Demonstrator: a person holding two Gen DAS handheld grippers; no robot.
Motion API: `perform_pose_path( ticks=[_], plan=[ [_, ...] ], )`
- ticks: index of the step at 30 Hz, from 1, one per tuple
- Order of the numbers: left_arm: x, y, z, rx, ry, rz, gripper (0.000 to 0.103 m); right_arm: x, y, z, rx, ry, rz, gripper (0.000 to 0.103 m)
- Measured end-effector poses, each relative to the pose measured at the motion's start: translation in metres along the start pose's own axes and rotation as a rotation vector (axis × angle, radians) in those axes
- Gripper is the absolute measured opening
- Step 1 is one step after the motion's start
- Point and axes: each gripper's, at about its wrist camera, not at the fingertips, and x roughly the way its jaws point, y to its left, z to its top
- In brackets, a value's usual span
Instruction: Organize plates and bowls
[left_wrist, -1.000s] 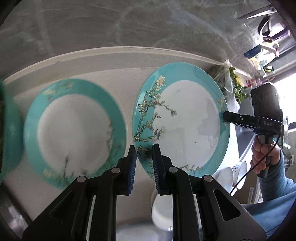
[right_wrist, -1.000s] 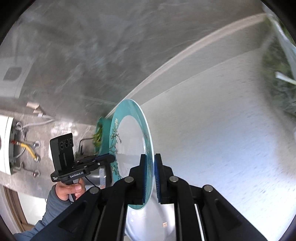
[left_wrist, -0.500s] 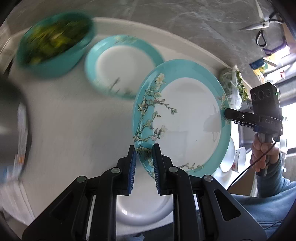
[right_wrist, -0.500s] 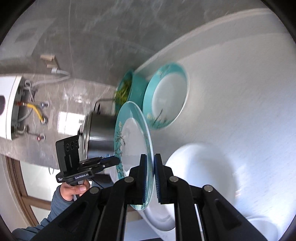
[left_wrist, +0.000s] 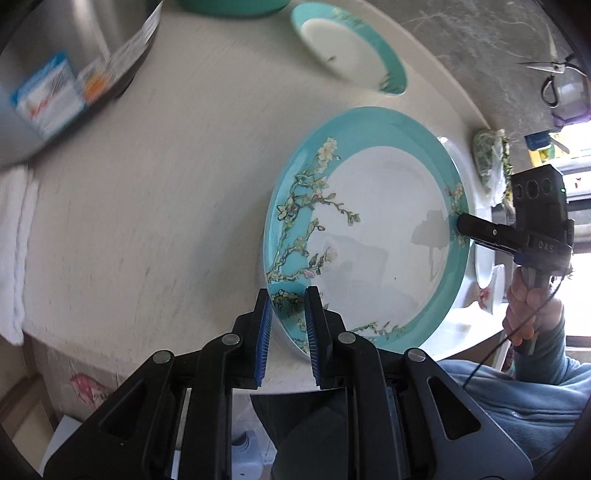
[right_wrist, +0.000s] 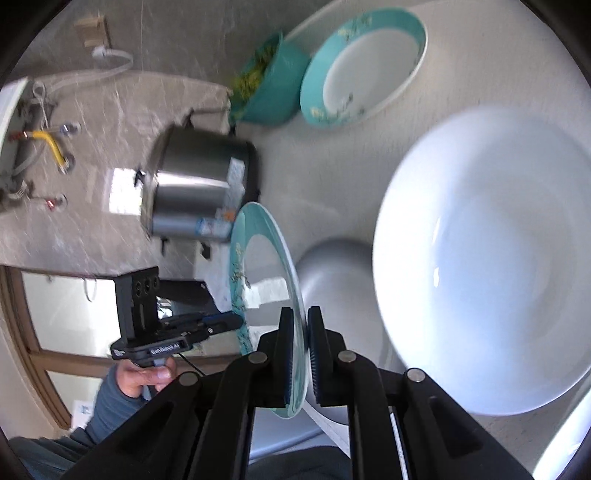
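Note:
A large teal-rimmed plate with a blossom pattern (left_wrist: 376, 229) is held in the air by both grippers. My left gripper (left_wrist: 288, 306) is shut on its near rim. My right gripper (right_wrist: 299, 325) is shut on the opposite rim; it shows in the left wrist view (left_wrist: 480, 230). The same plate is seen edge-on in the right wrist view (right_wrist: 266, 280). A second teal-rimmed plate (left_wrist: 351, 48) (right_wrist: 362, 70) lies on the counter near the wall. A large white bowl (right_wrist: 487, 258) sits on the counter right beside the held plate.
A steel pot (left_wrist: 55, 74) (right_wrist: 199, 188) stands on the counter. A teal bowl of greens (right_wrist: 266, 85) sits beside the second plate. A white cloth (left_wrist: 14, 243) lies at the counter's left edge. Scissors (left_wrist: 550, 70) hang on the wall.
Both grippers have carried the held plate back from the wall toward the counter's front edge. The pot and the white bowl have come into view, much closer.

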Motion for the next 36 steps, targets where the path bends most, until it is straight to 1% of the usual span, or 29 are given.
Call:
perform_pose_path(
  ticks=[3, 5, 8, 11, 13, 17, 21, 22, 24, 26, 32, 34, 36],
  plan=[
    [0.014, 0.012, -0.015, 0.004, 0.016, 0.018, 0.016, 0.014, -0.001, -0.011, -0.009, 0.022, -0.059, 0.012],
    [0.020, 0.013, -0.018, 0.006, 0.022, 0.021, 0.016, 0.020, -0.005, -0.017, -0.015, 0.027, -0.098, 0.012],
    [0.035, 0.008, -0.017, 0.037, 0.034, 0.036, 0.016, 0.026, -0.009, -0.026, -0.025, 0.023, -0.164, 0.012],
    [0.049, -0.003, -0.008, 0.075, 0.046, 0.057, 0.016, 0.028, -0.015, -0.028, -0.025, 0.014, -0.218, 0.012],
    [0.057, -0.011, 0.000, 0.088, 0.052, 0.056, 0.016, 0.028, -0.017, -0.029, -0.022, 0.007, -0.242, 0.013],
    [0.069, -0.019, 0.006, 0.109, 0.064, 0.072, 0.016, 0.029, -0.019, -0.030, -0.031, -0.002, -0.297, 0.014],
    [0.079, -0.030, 0.010, 0.133, 0.057, 0.110, 0.016, 0.031, -0.020, -0.032, -0.042, 0.001, -0.336, 0.015],
    [0.082, -0.032, 0.010, 0.141, 0.060, 0.133, 0.016, 0.031, -0.018, -0.032, -0.054, 0.002, -0.349, 0.015],
    [0.086, -0.041, 0.008, 0.171, 0.047, 0.181, 0.016, 0.032, -0.012, -0.033, -0.095, 0.000, -0.391, 0.017],
    [0.090, -0.049, 0.006, 0.202, 0.040, 0.230, 0.017, 0.035, -0.003, -0.033, -0.155, -0.001, -0.462, 0.018],
    [0.108, -0.073, 0.003, 0.251, 0.006, 0.328, 0.029, 0.048, 0.018, -0.043, -0.350, 0.004, -0.638, 0.027],
    [0.114, -0.080, 0.000, 0.258, 0.000, 0.352, 0.032, 0.051, 0.022, -0.046, -0.393, 0.011, -0.682, 0.029],
    [0.119, -0.086, -0.002, 0.251, -0.007, 0.362, 0.038, 0.055, 0.026, -0.051, -0.456, 0.013, -0.737, 0.029]
  ],
)
